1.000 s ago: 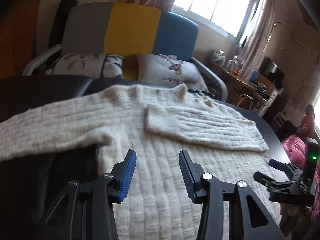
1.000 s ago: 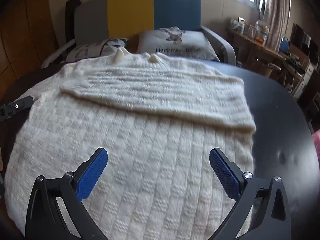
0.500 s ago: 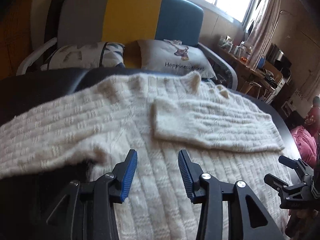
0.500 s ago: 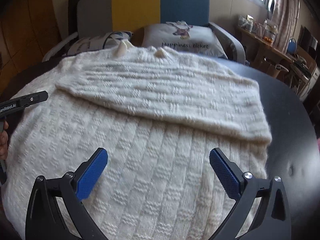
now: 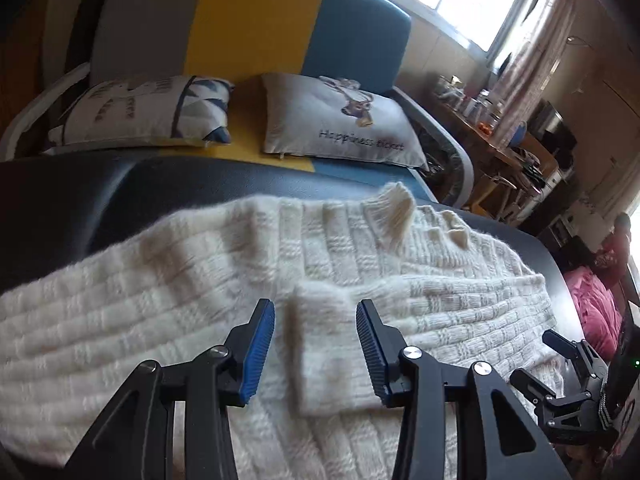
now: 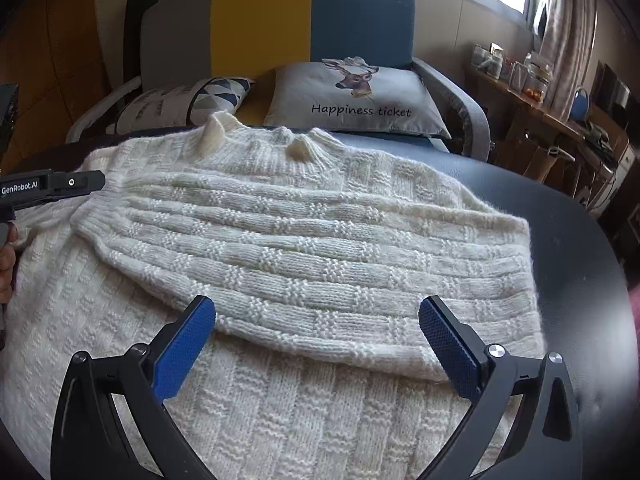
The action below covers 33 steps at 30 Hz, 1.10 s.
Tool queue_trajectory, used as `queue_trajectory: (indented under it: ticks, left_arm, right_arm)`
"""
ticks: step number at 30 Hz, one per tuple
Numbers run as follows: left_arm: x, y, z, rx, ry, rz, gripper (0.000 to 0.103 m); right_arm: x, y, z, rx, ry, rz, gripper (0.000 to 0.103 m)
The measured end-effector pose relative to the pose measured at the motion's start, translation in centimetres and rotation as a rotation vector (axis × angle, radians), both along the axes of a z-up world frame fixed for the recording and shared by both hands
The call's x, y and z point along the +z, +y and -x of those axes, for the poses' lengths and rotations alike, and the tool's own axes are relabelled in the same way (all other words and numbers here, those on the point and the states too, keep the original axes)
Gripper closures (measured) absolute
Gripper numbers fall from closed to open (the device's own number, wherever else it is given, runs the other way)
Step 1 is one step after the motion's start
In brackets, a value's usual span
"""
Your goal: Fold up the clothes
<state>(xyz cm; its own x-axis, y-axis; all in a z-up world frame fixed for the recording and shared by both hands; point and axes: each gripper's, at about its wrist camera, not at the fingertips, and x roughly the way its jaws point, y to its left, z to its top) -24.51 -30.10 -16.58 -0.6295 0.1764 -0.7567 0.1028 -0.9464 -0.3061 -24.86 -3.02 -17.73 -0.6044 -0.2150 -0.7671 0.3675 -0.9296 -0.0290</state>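
Room: a living room with a colour-block sofa (image 6: 280,40) and a deer cushion (image 6: 356,98) beyond a dark table (image 6: 568,240).
Garment: a cream cable-knit sweater (image 6: 280,400) lies flat under both grippers, one sleeve (image 6: 320,272) folded across the chest.
Left gripper (image 5: 316,350): jaws apart, nothing held; the folded sleeve's cuff (image 5: 328,344) sits between them, untouched.
Right gripper (image 6: 318,354): jaws spread wide, empty, above the sleeve's near edge.
Other sleeve (image 5: 100,328): spread out left of the left gripper.
Advice: likely fold this sleeve next; pinch one layer only and lay it square over the first.
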Motion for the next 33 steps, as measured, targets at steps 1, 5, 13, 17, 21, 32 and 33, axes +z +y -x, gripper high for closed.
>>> queue_trajectory:
  ticks: [1,5,13,17,21,32,33]
  left_arm:
    - [-0.3,0.2,0.5,-0.016,-0.013,0.012,0.060]
    - [-1.1,0.1,1.4,-0.031,-0.038,0.031,0.060]
    - [-0.6,1.5,1.3,-0.083,0.022,0.099,0.092]
    - [1.3,2.0,0.5,-0.060,0.110,0.124,0.093]
    - [0.6,2.2,1.1,-0.031,0.066,0.197,0.093]
    - [2.6,0.5,-1.4,0.047,0.106,0.087,0.077]
    - [3.0,0.9,-1.5,0.021,0.128,0.073,0.077]
  right_arm:
    - [-0.2,0.1,0.1,-0.003,-0.003,0.002,0.000]
    - [-0.8,0.4,-0.1,0.000,-0.009,0.009,0.000]
    - [-0.6,0.3,0.1,-0.008,0.021,-0.019,0.000]
    - [-0.4,0.5,0.4,-0.027,0.043,-0.031,0.000]
    - [-1.3,0.5,1.1,-0.034,0.013,-0.044,0.000]
    - [0.5,0.0,1.2,0.020,0.054,-0.030,0.000]
    - [0.6,-0.2,1.5,0.023,0.058,-0.036,0.000]
